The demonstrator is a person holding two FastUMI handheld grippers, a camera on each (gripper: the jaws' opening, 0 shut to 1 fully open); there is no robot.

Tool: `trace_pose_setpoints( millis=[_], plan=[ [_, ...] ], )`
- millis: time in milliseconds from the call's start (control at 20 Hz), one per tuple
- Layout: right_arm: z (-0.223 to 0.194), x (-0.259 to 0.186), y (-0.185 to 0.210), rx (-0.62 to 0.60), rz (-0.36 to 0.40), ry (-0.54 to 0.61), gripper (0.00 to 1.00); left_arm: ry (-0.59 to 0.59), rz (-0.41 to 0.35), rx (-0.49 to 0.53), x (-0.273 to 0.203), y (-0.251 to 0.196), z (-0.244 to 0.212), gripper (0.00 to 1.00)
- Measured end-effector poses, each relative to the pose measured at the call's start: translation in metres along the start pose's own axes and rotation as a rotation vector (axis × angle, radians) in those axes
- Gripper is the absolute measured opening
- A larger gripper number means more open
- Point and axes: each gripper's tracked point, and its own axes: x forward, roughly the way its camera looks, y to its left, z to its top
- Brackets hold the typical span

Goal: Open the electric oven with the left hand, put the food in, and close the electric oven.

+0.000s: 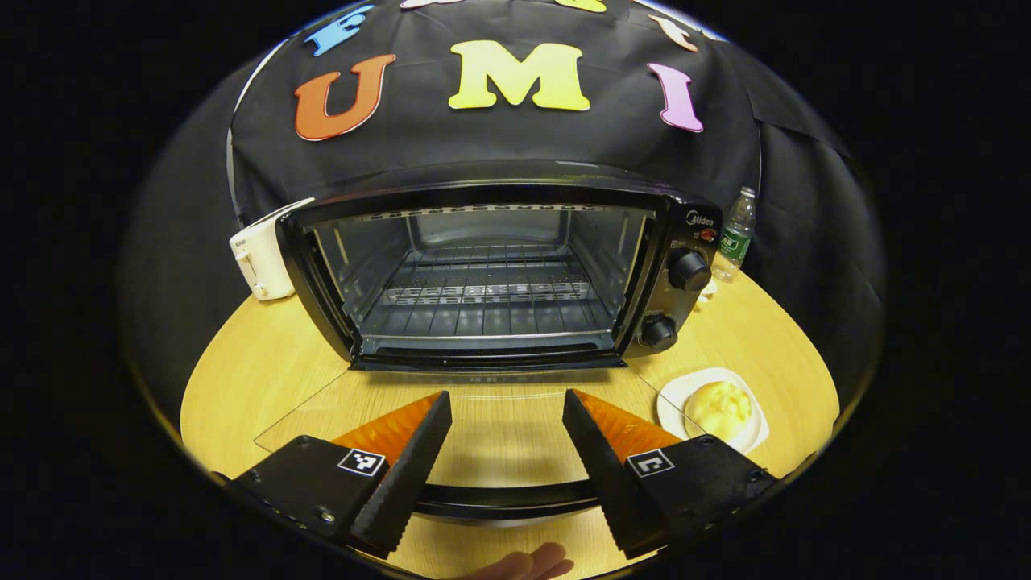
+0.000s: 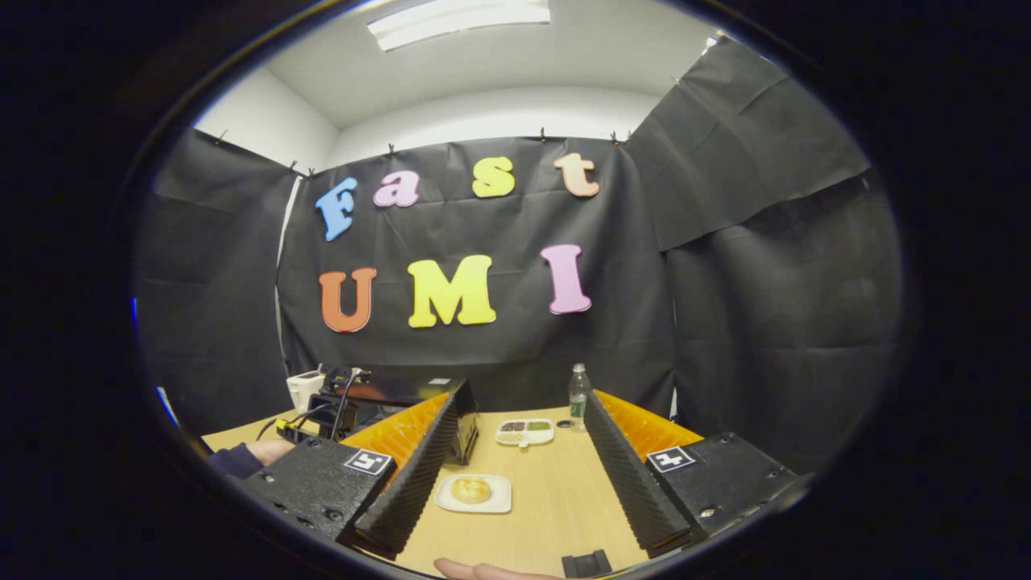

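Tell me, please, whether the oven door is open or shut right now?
Open: the oven shows its bare rack and cavity, and its glass door lies folded down flat, the handle between the left gripper fingers.

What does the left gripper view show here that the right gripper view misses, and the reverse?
Left gripper view: the oven's open cavity, wire rack, two knobs and the lowered glass door.
Right gripper view: a divided snack tray and a ceiling light.
Both: bun on its plate, water bottle, white toaster.
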Motion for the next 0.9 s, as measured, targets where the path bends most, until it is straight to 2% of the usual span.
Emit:
trace_pose_setpoints(
  millis=[50,100,150,200,350,400,450,500,550,900],
  plan=[
    [-0.001,0.001,0.000,-0.001,-0.002,0.004,0.97,0.032,-0.002,-0.005,0.002,0.000,-0.010,0.94],
    [-0.003,0.002,0.000,-0.003,-0.004,0.008,0.97,0.075,-0.003,-0.006,0.003,0.002,-0.024,0.84],
    [-0.004,0.004,0.000,-0.004,-0.004,0.012,0.97,0.133,-0.002,-0.004,0.005,0.003,-0.042,0.94],
    [-0.006,0.005,0.002,-0.004,-0.004,0.016,0.97,0.081,-0.002,0.008,0.010,0.005,-0.035,0.94],
    [-0.015,0.011,0.006,-0.014,-0.003,0.036,0.97,0.079,-0.001,-0.001,-0.011,0.001,-0.043,0.94],
    [-0.020,0.015,0.008,-0.019,-0.001,0.044,0.97,0.060,-0.005,0.005,-0.017,0.003,-0.043,0.85],
    [-0.025,0.020,0.010,-0.024,0.001,0.055,0.97,0.032,-0.005,0.012,-0.025,0.003,-0.041,0.95],
    [-0.033,0.025,0.012,-0.029,0.002,0.070,0.97,0.003,-0.011,0.016,-0.033,0.004,-0.039,0.84],
    [-0.040,0.032,0.014,-0.031,0.002,0.089,0.97,-0.029,-0.025,0.019,-0.044,0.002,-0.036,0.94],
    [-0.109,0.085,0.042,-0.040,0.044,0.241,0.97,-0.272,0.003,0.039,-0.140,0.016,-0.007,0.93]
  ],
)
